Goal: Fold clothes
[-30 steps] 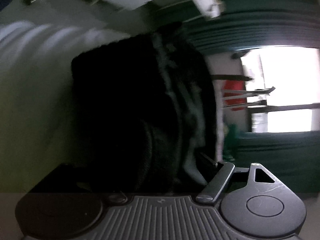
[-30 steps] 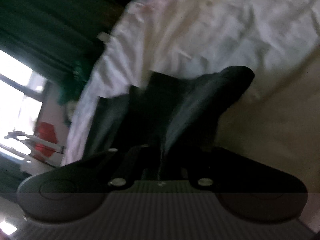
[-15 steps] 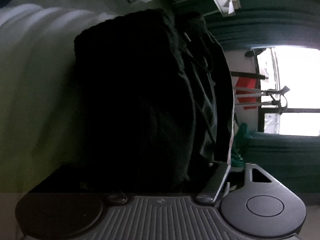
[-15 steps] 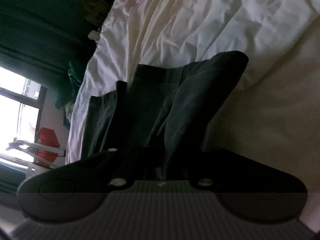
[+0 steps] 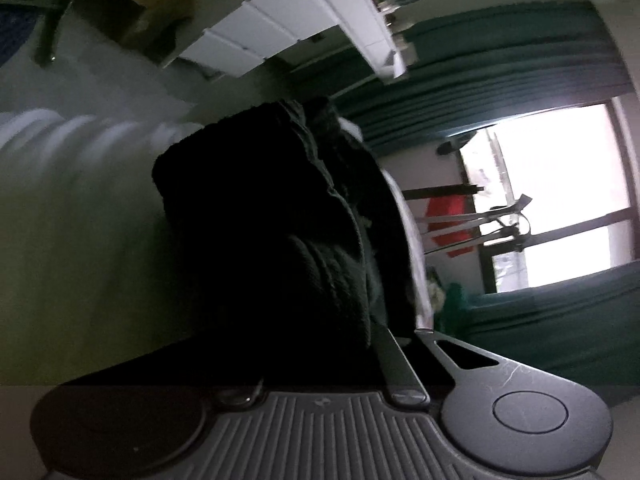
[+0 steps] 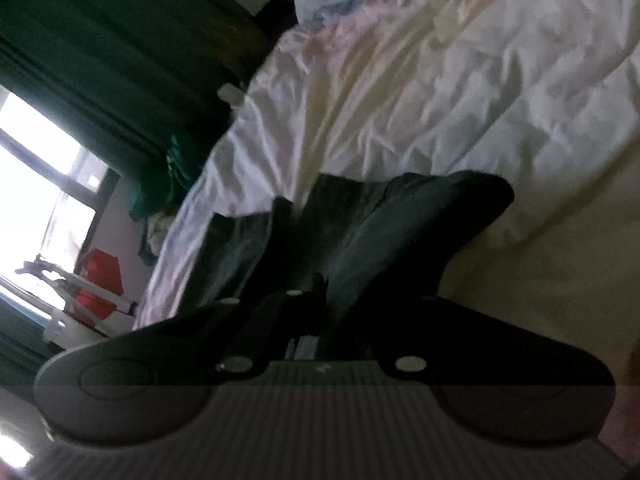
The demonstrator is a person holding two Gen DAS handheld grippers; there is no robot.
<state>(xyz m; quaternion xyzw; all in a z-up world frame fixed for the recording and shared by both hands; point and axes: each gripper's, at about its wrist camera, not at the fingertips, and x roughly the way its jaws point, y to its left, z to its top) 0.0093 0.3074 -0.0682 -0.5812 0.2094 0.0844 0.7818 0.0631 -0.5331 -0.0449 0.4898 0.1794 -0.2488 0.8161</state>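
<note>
Lifting: both grippers hold one dark garment point(image 6: 400, 232) over the bed point(image 6: 460, 80), by my reading the raise that comes before a fold.
Left gripper point(image 5: 372, 344): its jaws have just been closing and now stand together; dark cloth fills the space ahead of them, and I judge them clamped on it, though the pinch itself is in shadow.
Right gripper point(image 6: 316, 292): jaws together, clamped on a bunched edge of the garment.
Garment place: partly raised off the bed, its far part draped on the white sheet; the window point(image 6: 36, 184) lies beyond the bed's edge.
Garment look: near black to charcoal, soft, thick and ribbed on the left side, with heavy folds; one rounded lobe sticks out toward the bed's cream part point(image 6: 540, 280).
Kind of garment: cannot tell.
Method, advised: raise both held points evenly, so the cloth hangs flat between them.
Method, advised: keep the span taut before laying it over.
Risk: a bunched hold may trap extra layers and skew the crease.
</note>
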